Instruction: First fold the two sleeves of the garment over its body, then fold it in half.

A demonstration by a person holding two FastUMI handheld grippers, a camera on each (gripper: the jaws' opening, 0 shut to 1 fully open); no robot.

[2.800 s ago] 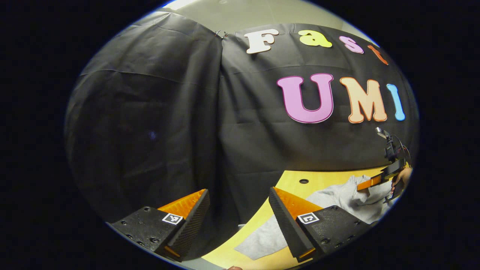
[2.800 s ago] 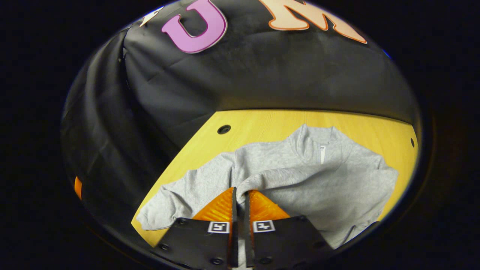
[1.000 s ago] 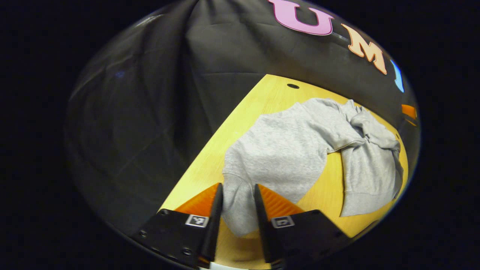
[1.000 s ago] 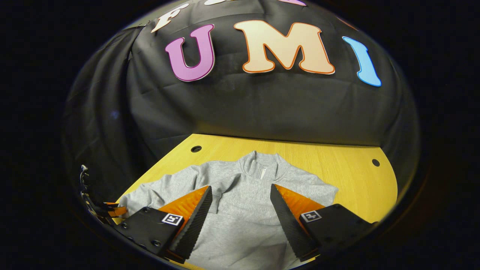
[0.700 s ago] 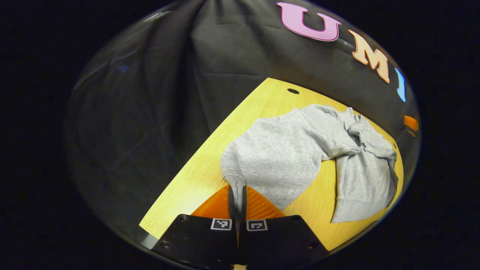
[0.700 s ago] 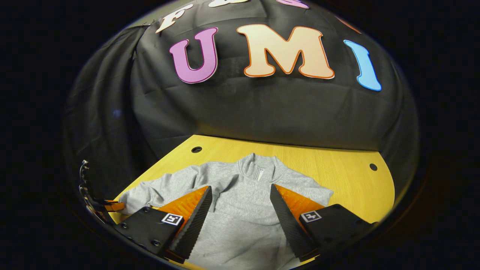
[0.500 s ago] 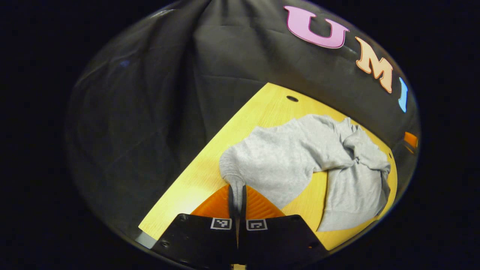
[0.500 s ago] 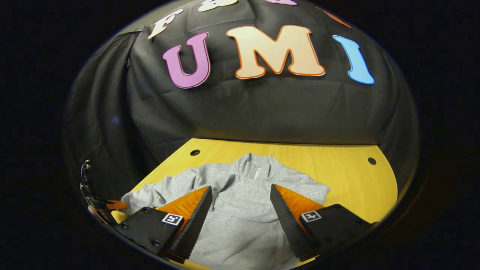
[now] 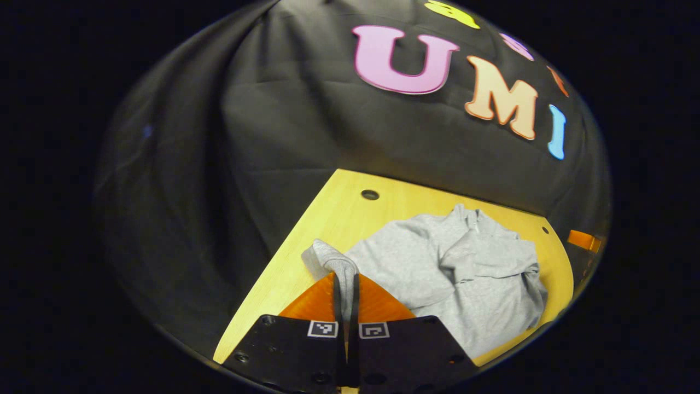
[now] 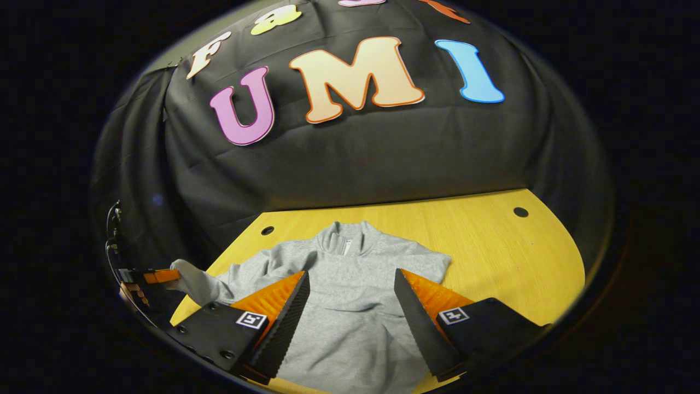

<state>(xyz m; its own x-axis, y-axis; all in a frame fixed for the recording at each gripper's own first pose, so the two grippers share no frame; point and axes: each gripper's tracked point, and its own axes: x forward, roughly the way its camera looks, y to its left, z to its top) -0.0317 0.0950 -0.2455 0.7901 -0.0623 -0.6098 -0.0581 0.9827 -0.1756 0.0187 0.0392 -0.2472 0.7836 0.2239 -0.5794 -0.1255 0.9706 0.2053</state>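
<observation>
L tongs (image 9: 345, 284) pinch sleeve (image 9: 334, 264) (lifted); sweatshirt (image 10: 350, 295) collar points to wall.

sweatshirt (image 10: 350, 306) hem cut off, cuff (image 9: 343, 273) end hidden

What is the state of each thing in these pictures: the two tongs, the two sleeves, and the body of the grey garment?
Left tongs: shut on the left sleeve's cuff.
Right tongs: open, holding nothing, above the garment.
Left sleeve: cuff lifted off the table, not yet laid on the body.
Right sleeve: already folded across the body.
Garment body: lying flat, collar toward the wall, not yet folded in half.
</observation>
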